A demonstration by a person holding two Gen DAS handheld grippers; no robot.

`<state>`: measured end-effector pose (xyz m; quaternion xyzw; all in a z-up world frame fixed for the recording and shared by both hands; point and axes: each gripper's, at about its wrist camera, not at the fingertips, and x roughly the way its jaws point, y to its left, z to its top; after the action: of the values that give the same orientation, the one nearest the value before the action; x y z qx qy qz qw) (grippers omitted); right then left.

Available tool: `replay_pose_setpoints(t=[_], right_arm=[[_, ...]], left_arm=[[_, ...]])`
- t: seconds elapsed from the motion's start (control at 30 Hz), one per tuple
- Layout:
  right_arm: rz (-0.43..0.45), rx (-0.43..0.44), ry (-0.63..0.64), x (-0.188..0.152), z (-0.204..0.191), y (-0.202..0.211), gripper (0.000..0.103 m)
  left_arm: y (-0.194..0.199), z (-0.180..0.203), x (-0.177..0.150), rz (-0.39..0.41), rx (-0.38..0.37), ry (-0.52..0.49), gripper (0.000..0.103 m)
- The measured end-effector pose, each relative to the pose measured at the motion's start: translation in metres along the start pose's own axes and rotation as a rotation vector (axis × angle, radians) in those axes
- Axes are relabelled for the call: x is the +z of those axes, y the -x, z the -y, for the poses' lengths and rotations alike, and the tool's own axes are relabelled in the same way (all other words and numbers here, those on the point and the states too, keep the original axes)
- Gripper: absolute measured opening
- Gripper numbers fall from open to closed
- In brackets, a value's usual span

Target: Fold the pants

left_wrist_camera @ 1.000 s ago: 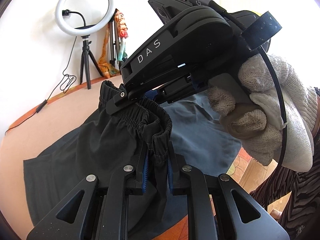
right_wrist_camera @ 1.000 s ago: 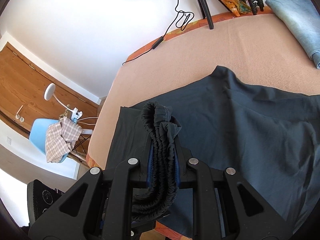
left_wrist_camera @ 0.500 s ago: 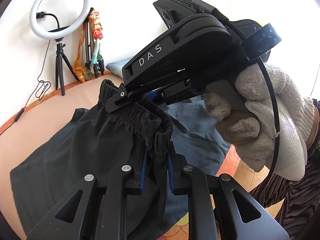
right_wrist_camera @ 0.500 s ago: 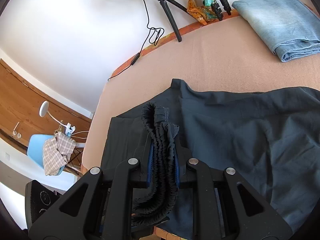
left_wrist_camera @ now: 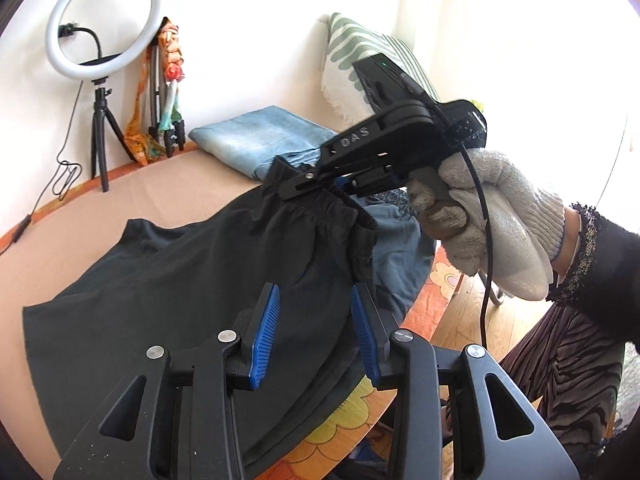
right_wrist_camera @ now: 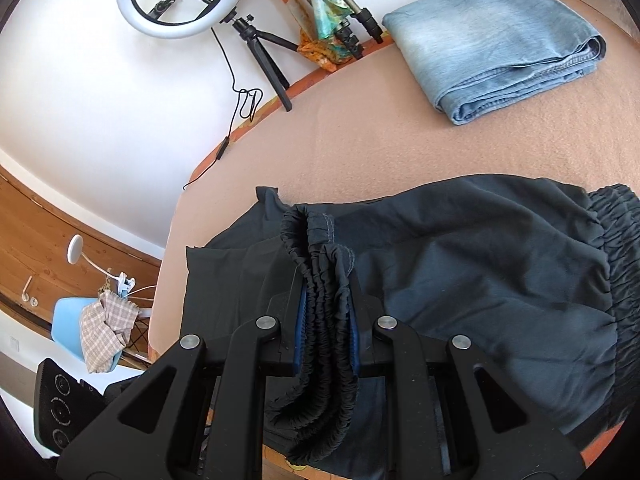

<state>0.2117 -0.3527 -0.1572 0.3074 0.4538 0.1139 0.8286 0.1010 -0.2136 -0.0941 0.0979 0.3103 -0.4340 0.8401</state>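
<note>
One grip only now on the dark charcoal, thin woven pants with the gathered elastic waistband. Left black two-finger gripper with blue ribbed pads: jaws just opened, pads standing apart with nothing pinched between them, dark cloth lying below and beyond rather than clamped as half a second ago. Right black two-finger gripper: clamped tight on the bunched waistband, carried by a hand in a white knitted glove and now farther off from the left tool than a moment before, out toward the folded pale-blue denim jeans. Pants spread across the peach-coloured cloth-covered table, one waistband end raised in the right tool, another stretch of elastic lying flat at the far right of the right wrist view. Probably a hand-over of the waistband to the right side, freeing the left for a fresh hold lower on the garment; fold itself not yet laid. Behind, untouched against the wall: white ring lamp on a black tripod.
</note>
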Motion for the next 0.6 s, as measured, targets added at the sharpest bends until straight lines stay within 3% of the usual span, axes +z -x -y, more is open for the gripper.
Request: replay_pose_setpoints(t=[0.17,0.4,0.6], right_arm=[[0.001,-0.02,-0.025,0.001,0.023,0.011,0.018],[0.006,-0.046,-0.041,0.005,0.042,0.021,0.018],[0.018,-0.056,-0.025,0.011,0.052,0.034,0.018]], left_arm=[[0.014,-0.043,-0.008,-0.004,0.103,0.066,0.036],[0.021,-0.117,-0.036,-0.04,0.24,0.231,0.036],[0.027,-0.139,-0.053,-0.062,0.282,0.284,0.036]])
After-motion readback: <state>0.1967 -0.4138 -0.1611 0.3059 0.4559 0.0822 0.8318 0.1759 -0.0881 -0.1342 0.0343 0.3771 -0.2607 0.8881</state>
